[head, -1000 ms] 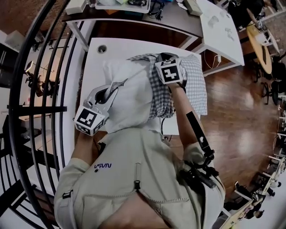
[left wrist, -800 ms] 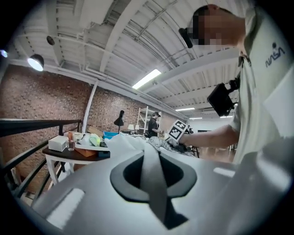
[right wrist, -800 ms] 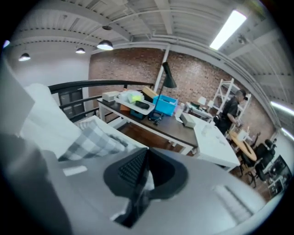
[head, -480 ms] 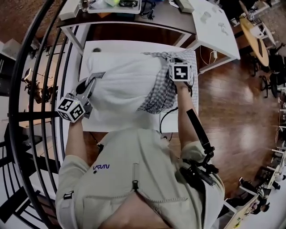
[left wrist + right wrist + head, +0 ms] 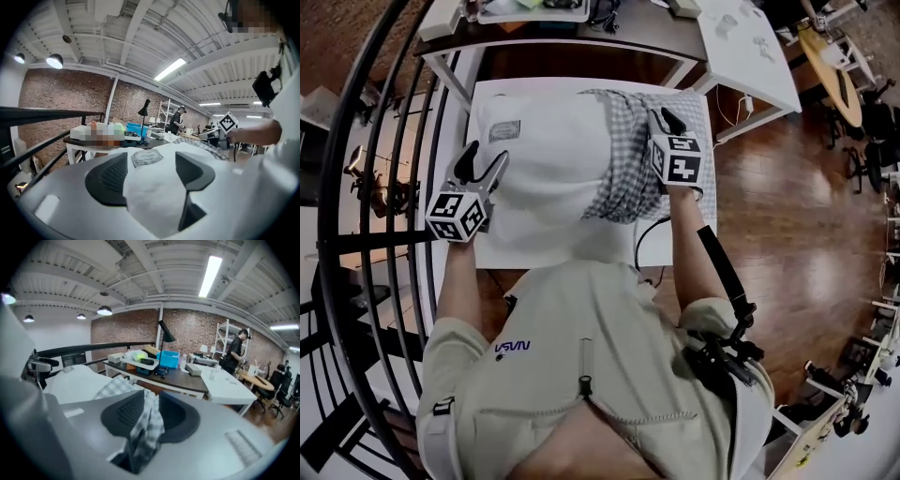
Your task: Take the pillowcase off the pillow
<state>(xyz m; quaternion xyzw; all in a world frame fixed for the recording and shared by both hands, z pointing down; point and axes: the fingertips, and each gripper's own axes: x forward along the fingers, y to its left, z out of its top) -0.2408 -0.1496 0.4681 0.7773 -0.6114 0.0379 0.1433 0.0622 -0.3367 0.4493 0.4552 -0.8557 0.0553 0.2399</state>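
A white pillow [image 5: 548, 159] lies across the white table [image 5: 534, 248], with a grey label [image 5: 507, 130] near its left end. The checkered pillowcase [image 5: 628, 159] is bunched over its right end. My left gripper [image 5: 484, 161] is at the pillow's left edge. Its jaws have just been opening and stand wide, and the pillow [image 5: 154, 197] bulges between them without being pinched. My right gripper [image 5: 664, 120] is at the pillowcase's far right side. Its jaws have also just been opening, and a fold of checkered cloth [image 5: 147, 425] hangs loosely between them.
A black railing [image 5: 394, 187] curves along the left. Behind the table stands a dark desk [image 5: 581, 28] with trays and a blue bin [image 5: 168, 359]. Another white table [image 5: 745, 47] is at the upper right. A black cable [image 5: 645, 246] hangs over the table's near edge. A person [image 5: 236, 352] stands far back.
The pillow went from bunched near my body to lying flat across the table. The left gripper swung out to the left and opened off the pillow. The right gripper's jaws parted around the pillowcase.
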